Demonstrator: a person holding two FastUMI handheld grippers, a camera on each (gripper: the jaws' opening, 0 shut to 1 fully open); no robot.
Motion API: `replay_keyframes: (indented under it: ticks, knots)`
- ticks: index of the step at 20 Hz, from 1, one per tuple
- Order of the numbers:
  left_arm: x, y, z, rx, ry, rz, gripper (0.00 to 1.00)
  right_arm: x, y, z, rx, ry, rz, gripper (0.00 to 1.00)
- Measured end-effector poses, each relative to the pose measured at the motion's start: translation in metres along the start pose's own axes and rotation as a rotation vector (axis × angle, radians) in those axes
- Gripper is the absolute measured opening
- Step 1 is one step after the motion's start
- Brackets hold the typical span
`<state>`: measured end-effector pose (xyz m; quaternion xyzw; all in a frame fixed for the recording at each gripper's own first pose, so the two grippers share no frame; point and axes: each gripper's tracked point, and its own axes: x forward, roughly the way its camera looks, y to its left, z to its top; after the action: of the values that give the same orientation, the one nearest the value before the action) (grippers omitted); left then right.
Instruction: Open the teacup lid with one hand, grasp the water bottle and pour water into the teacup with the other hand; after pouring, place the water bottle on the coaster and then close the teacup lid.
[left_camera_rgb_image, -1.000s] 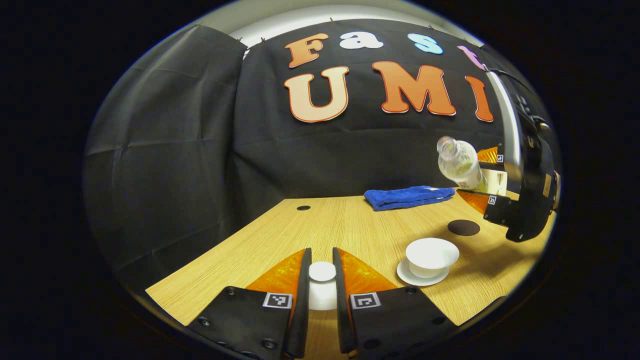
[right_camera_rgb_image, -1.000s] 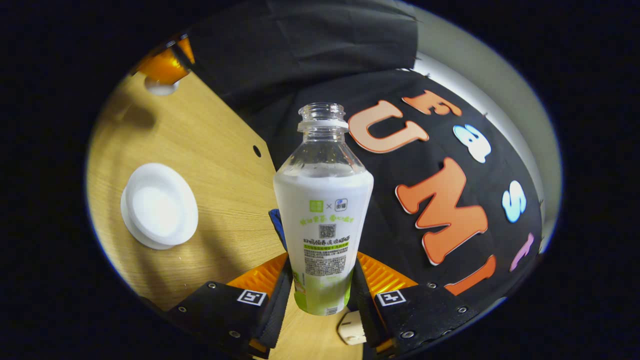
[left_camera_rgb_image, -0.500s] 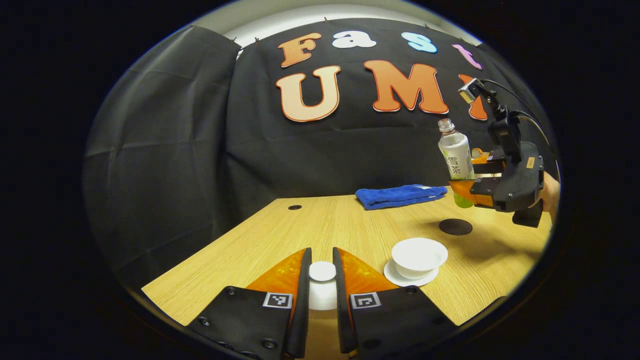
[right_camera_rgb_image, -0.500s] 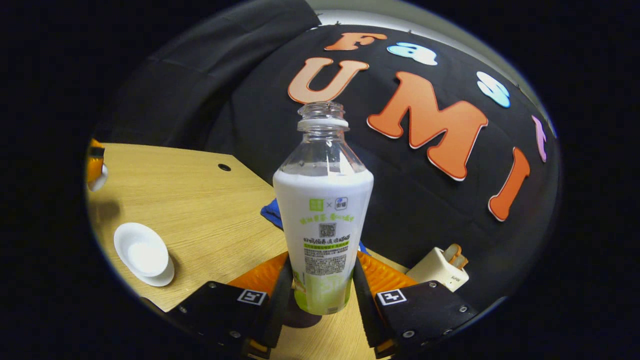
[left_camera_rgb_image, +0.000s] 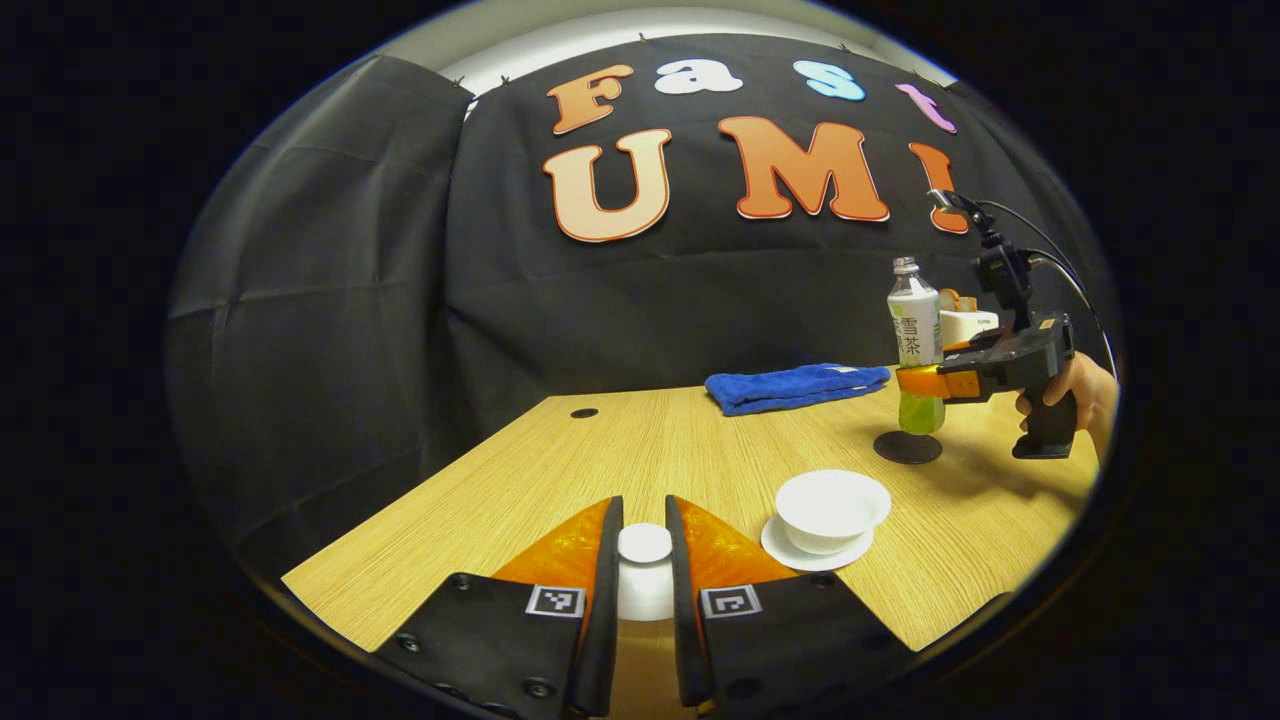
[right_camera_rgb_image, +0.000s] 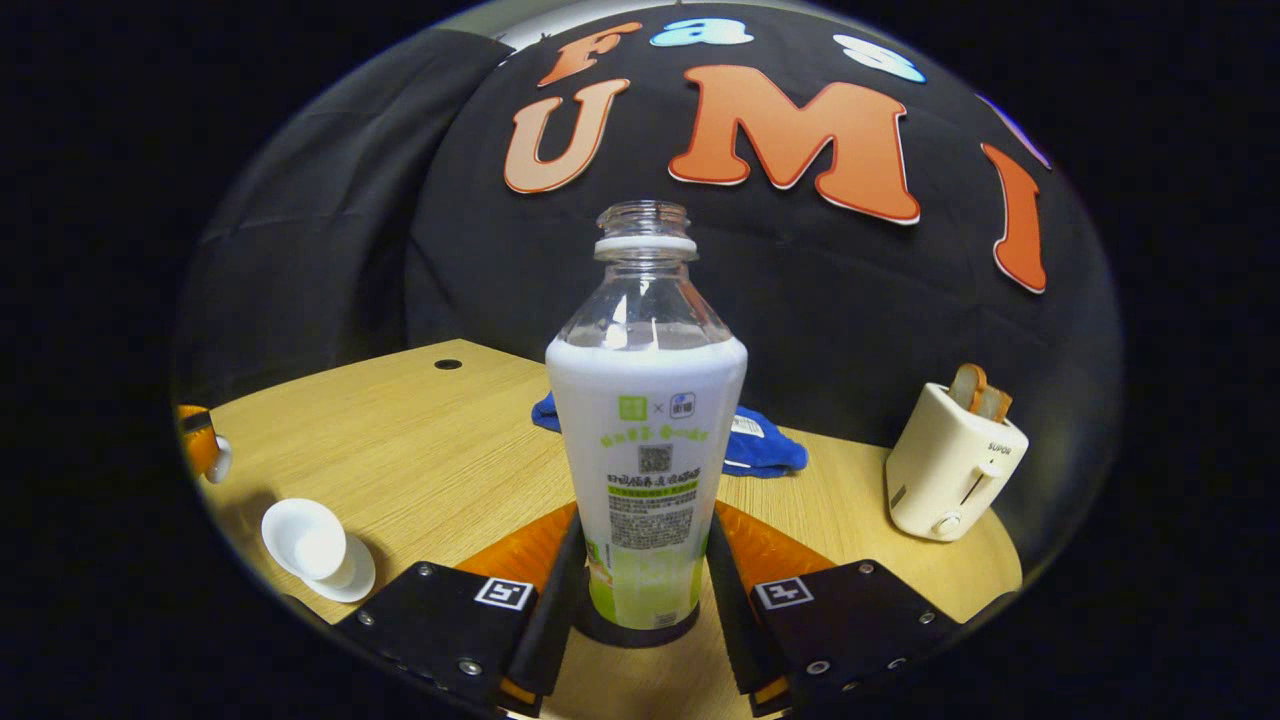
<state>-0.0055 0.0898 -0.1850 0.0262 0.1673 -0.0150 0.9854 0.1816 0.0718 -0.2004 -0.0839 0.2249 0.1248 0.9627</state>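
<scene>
The uncapped bottle (right_camera_rgb_image: 645, 440), white-labelled with a green base, stands upright on the coaster (left_camera_rgb_image: 908, 447), clamped by the right gripper (right_camera_rgb_image: 645, 600), while the left gripper (left_camera_rgb_image: 645, 580) pinches the white lid (left_camera_rgb_image: 645, 543).

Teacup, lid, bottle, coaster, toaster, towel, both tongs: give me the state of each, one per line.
Teacup: uncovered, on its saucer.
Lid: off the cup, held in the left tongs.
Bottle: upright, uncapped, over the coaster, gripped by the right tongs.
Toaster: bread in its slot.
Towel: folded on the table.
</scene>
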Motion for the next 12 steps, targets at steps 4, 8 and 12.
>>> replay_keyframes:
  ticks: [4,8,12]
  knots:
    - [0.001,-0.006,-0.001,0.002,0.003,-0.009,0.28,0.004,0.006,-0.011,0.041,0.021,0.032,0.66]
    - [0.000,-0.008,-0.001,0.005,0.004,-0.009,0.28,0.009,0.009,-0.018,0.061,0.020,0.042,0.66]
    - [0.003,-0.009,-0.004,0.000,0.013,-0.007,0.28,0.009,0.008,-0.022,0.100,0.009,0.051,0.66]
